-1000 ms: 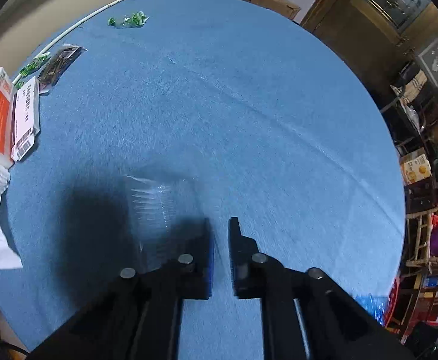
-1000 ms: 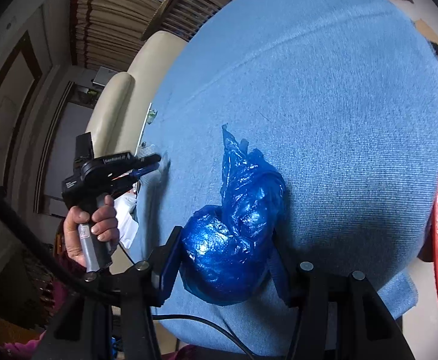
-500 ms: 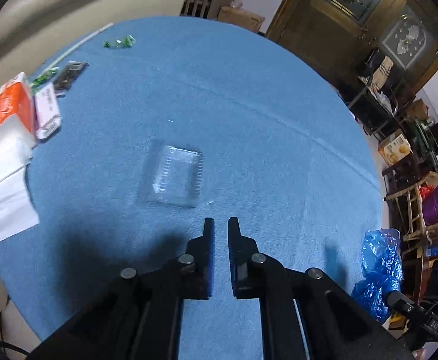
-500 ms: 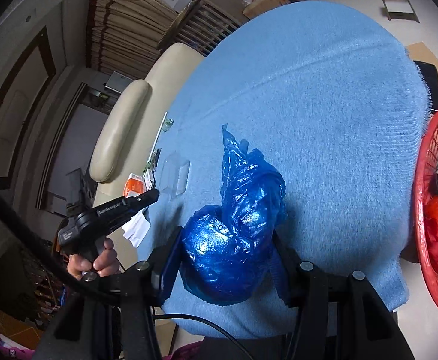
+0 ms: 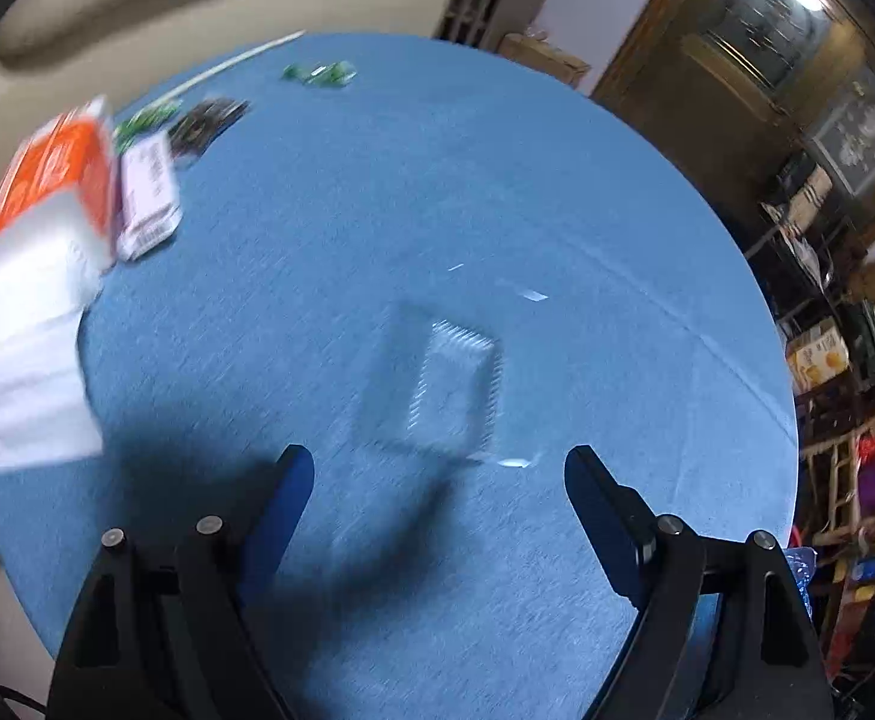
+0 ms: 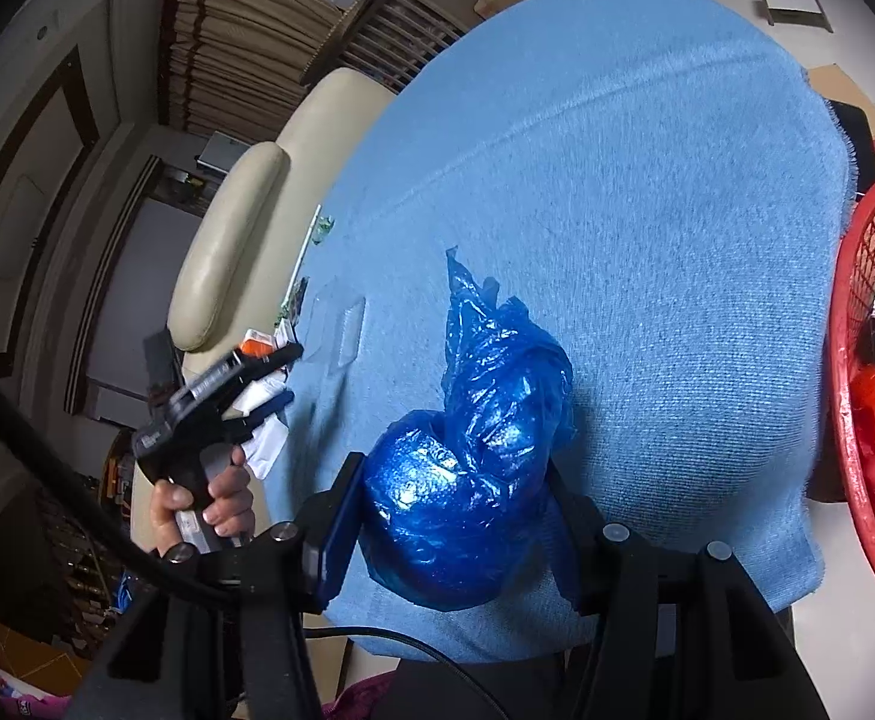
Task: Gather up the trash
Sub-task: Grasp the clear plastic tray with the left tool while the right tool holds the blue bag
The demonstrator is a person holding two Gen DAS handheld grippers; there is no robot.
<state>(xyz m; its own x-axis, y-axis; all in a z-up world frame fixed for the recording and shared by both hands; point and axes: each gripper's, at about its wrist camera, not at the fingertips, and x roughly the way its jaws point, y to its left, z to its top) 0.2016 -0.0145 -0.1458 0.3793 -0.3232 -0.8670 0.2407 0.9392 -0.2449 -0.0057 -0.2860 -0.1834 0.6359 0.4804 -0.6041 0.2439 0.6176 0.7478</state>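
Two grippers are over a round table covered with a blue cloth (image 5: 497, 192). The left gripper (image 5: 437, 480) has its jaws spread wide and holds nothing; it hovers just above a clear plastic tray (image 5: 449, 384), which lies flat on the cloth between and a little ahead of the fingertips. The right gripper (image 6: 455, 504) is clamped on a crumpled blue plastic bag (image 6: 473, 468), near the table edge. At the far left side of the table lie an orange box (image 5: 47, 174), white paper (image 5: 17, 372) and some green wrappers (image 5: 317, 73). Beside the table, on the right, stands a red basket (image 6: 845, 420) with rubbish inside.
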